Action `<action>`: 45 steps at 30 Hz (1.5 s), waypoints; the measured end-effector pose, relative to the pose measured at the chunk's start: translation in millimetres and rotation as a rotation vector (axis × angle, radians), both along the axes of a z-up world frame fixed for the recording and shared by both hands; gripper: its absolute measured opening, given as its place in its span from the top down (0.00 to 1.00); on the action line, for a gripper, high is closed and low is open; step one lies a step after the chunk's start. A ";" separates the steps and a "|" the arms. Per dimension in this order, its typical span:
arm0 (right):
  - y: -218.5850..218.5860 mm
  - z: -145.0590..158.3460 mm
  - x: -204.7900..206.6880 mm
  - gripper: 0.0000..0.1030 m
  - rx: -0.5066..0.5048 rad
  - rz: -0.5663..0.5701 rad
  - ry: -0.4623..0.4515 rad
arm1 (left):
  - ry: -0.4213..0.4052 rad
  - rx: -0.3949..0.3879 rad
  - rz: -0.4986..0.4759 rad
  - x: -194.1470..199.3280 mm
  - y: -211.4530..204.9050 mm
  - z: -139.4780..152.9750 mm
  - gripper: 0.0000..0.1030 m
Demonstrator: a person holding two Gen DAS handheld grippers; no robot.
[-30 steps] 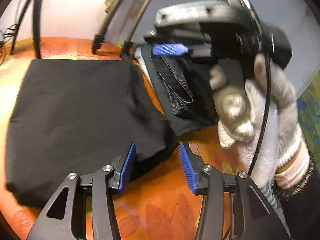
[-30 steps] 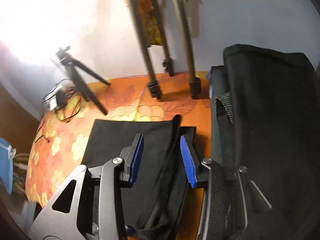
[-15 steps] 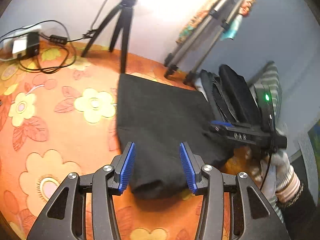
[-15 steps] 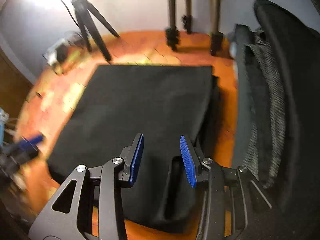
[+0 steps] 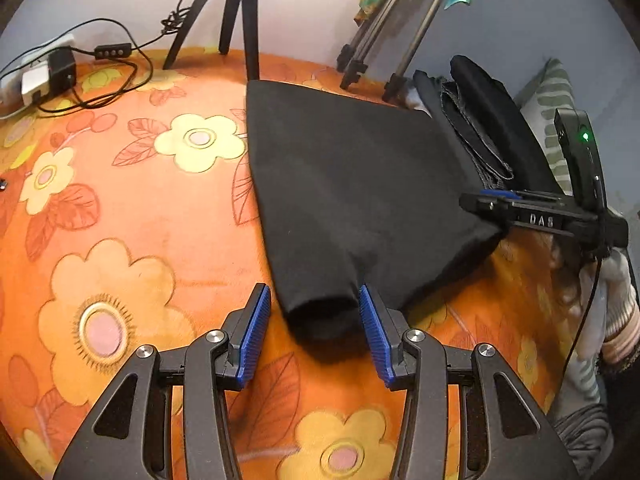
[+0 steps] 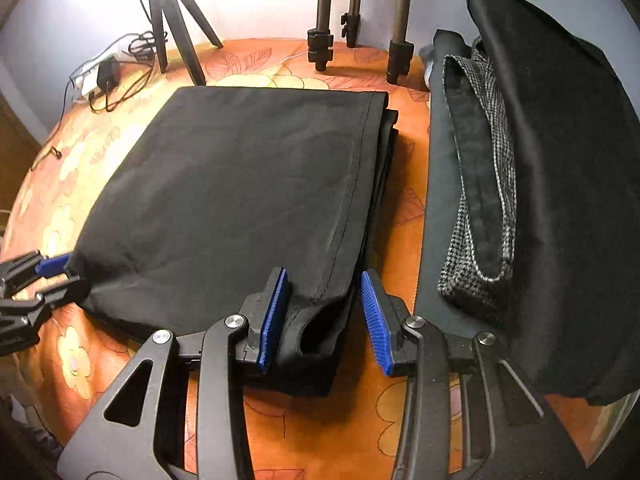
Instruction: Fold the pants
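Note:
The black pants (image 5: 352, 184) lie folded into a flat rectangle on the orange flowered table; they also show in the right wrist view (image 6: 240, 200). My left gripper (image 5: 314, 330) is open, its blue pads either side of the near left corner of the fold. My right gripper (image 6: 324, 316) is open, its pads either side of the near right corner where the layered edges show. The left gripper also shows at the left edge of the right wrist view (image 6: 40, 276), and the right gripper at the right of the left wrist view (image 5: 532, 212).
A stack of folded dark and tweed clothes (image 6: 520, 184) lies to the right of the pants. Tripod legs (image 6: 352, 12) stand at the table's far edge, a small black tripod (image 5: 236, 12) and a charger with cables (image 5: 52, 76) at the far left.
Both grippers have swung down and settled at the near corners of the folded pants. The right gripper has dropped from high over the clothes stack to the pants' right edge.

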State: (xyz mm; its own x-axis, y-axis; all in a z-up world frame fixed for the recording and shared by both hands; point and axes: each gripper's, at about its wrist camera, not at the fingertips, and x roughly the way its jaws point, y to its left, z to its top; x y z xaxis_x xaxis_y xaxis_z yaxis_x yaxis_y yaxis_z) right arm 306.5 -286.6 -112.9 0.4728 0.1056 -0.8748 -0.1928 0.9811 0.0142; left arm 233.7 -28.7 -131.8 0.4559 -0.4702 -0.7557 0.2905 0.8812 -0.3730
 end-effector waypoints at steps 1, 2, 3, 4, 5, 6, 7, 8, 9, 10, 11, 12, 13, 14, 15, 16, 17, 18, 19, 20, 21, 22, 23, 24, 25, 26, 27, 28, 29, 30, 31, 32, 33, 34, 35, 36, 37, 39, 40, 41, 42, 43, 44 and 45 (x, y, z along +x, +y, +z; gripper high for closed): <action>-2.1 3.2 0.1 0.61 0.026 -0.008 -0.004 | -0.005 -0.013 0.006 -1.4 4.3 3.2 0.57; -4.2 7.1 0.1 0.61 0.053 -0.014 -0.010 | -0.013 -0.024 0.016 -2.0 8.4 7.5 0.57; -8.2 12.1 0.4 0.60 0.095 -0.025 -0.022 | -0.020 -0.035 0.025 -3.2 12.4 10.9 0.57; -12.9 17.4 1.4 0.60 0.142 -0.036 -0.031 | -0.026 -0.051 0.037 -1.8 16.5 14.8 0.57; -16.7 21.8 3.7 0.60 0.181 -0.046 -0.036 | -0.029 -0.060 0.046 0.6 18.0 16.5 0.57; -22.0 27.6 6.9 0.59 0.228 -0.063 -0.046 | -0.030 -0.077 0.059 3.8 21.1 19.2 0.56; -25.0 31.8 10.2 0.58 0.254 -0.075 -0.053 | -0.028 -0.099 0.071 6.8 23.4 21.5 0.57; -28.8 37.0 14.4 0.54 0.281 -0.089 -0.059 | -0.026 -0.113 0.076 8.5 24.3 21.8 0.55; -32.4 41.3 18.1 0.53 0.307 -0.097 -0.061 | -0.026 -0.127 0.083 12.0 24.8 23.3 0.53; -34.4 44.3 21.5 0.52 0.325 -0.103 -0.062 | -0.032 -0.131 0.092 15.7 24.4 24.8 0.50; -34.3 46.9 26.0 0.51 0.334 -0.109 -0.062 | -0.036 -0.131 0.097 18.1 23.5 25.5 0.50; -34.5 48.5 30.5 0.51 0.332 -0.113 -0.056 | -0.038 -0.133 0.103 23.1 22.3 26.0 0.50; -32.5 48.6 34.3 0.50 0.326 -0.115 -0.046 | -0.033 -0.140 0.111 28.9 21.4 25.3 0.50; -30.3 47.4 39.3 0.50 0.319 -0.117 -0.022 | -0.024 -0.151 0.119 34.1 21.0 24.0 0.50; -28.2 44.8 43.4 0.50 0.312 -0.124 0.006 | -0.015 -0.161 0.124 38.0 21.4 21.6 0.50; -25.8 41.4 46.3 0.50 0.304 -0.139 0.034 | 0.004 -0.177 0.134 44.0 20.9 18.1 0.50; -23.1 37.1 46.3 0.50 0.298 -0.150 0.053 | 0.017 -0.187 0.140 47.7 20.5 15.4 0.50; -21.0 33.7 46.4 0.50 0.288 -0.162 0.073 | 0.038 -0.203 0.146 52.2 20.3 11.4 0.50; -18.7 30.6 44.6 0.50 0.272 -0.171 0.086 | 0.055 -0.213 0.147 55.2 19.3 7.5 0.50; -17.7 27.9 42.4 0.50 0.258 -0.180 0.091 | 0.062 -0.212 0.146 56.2 18.6 5.0 0.50; -17.3 25.8 38.6 0.50 0.247 -0.190 0.096 | 0.066 -0.209 0.142 56.3 17.3 3.0 0.50; -16.4 23.8 32.7 0.50 0.243 -0.195 0.102 | 0.071 -0.203 0.137 56.2 15.7 0.5 0.50; -15.5 20.2 24.9 0.50 0.242 -0.198 0.110 | 0.078 -0.201 0.132 56.6 14.6 -1.4 0.50; -14.7 17.4 17.5 0.50 0.235 -0.202 0.116 | 0.084 -0.203 0.130 56.9 13.8 -3.4 0.50; -14.9 15.6 11.3 0.50 0.224 -0.207 0.115 | 0.092 -0.206 0.128 57.5 12.8 -5.0 0.50; -15.7 13.1 3.3 0.50 0.213 -0.216 0.112 | 0.100 -0.210 0.127 58.0 11.9 -6.8 0.50; -17.4 10.1 -3.5 0.50 0.211 -0.226 0.115 | 0.106 -0.217 0.128 57.8 12.1 -8.0 0.50; -19.9 6.2 -10.8 0.50 0.218 -0.240 0.121 | 0.110 -0.224 0.128 56.5 12.3 -8.7 0.50; -23.6 1.6 -19.5 0.50 0.234 -0.261 0.126 | 0.115 -0.224 0.124 54.7 12.2 -9.3 0.50; -26.7 -1.6 -26.0 0.50 0.250 -0.275 0.129 | 0.119 -0.222 0.120 53.1 12.2 -9.6 0.50; -31.0 -5.2 -33.4 0.49 0.272 -0.292 0.128 | 0.122 -0.224 0.118 51.5 12.6 -9.7 0.50; -35.7 -7.9 -40.2 0.47 0.291 -0.312 0.121 | 0.125 -0.232 0.115 48.2 14.4 -9.7 0.50; -39.2 -10.0 -44.8 0.45 0.302 -0.324 0.113 | 0.126 -0.238 0.117 46.6 15.5 -9.4 0.50; -42.4 -12.6 -48.4 0.45 0.314 -0.332 0.104 | 0.128 -0.244 0.121 44.6 17.7 -9.5 0.50; -45.6 -15.3 -50.1 0.44 0.335 -0.341 0.101 | 0.130 -0.252 0.127 43.1 18.7 -9.7 0.50; -48.9 -18.8 -50.5 0.44 0.370 -0.351 0.105 | 0.134 -0.260 0.131 41.9 19.9 -10.4 0.50; -52.1 -21.4 -50.8 0.44 0.399 -0.356 0.108 | 0.139 -0.266 0.135 41.4 20.1 -11.0 0.50; -55.3 -24.6 -48.9 0.44 0.433 -0.356 0.101 | 0.150 -0.277 0.142 40.1 20.5 -12.2 0.50; -55.9 -24.5 -48.6 0.44 0.436 -0.352 0.095 | 0.152 -0.278 0.139 39.7 19.2 -12.4 0.50; -55.8 -24.4 -47.5 0.44 0.443 -0.347 0.093 | 0.153 -0.277 0.134 39.1 17.0 -12.2 0.50; -56.4 -25.1 -46.3 0.44 0.465 -0.342 0.096 | 0.152 -0.275 0.128 38.9 14.9 -12.0 0.50; -57.3 -26.3 -45.3 0.44 0.496 -0.347 0.096 | 0.152 -0.274 0.123 38.5 12.8 -12.1 0.50; -57.2 -26.6 -44.8 0.42 0.510 -0.352 0.094 | 0.150 -0.274 0.122 38.2 11.6 -12.1 0.50; -56.1 -26.1 -44.2 0.42 0.510 -0.355 0.092 | 0.147 -0.277 0.120 38.0 10.1 -12.2 0.50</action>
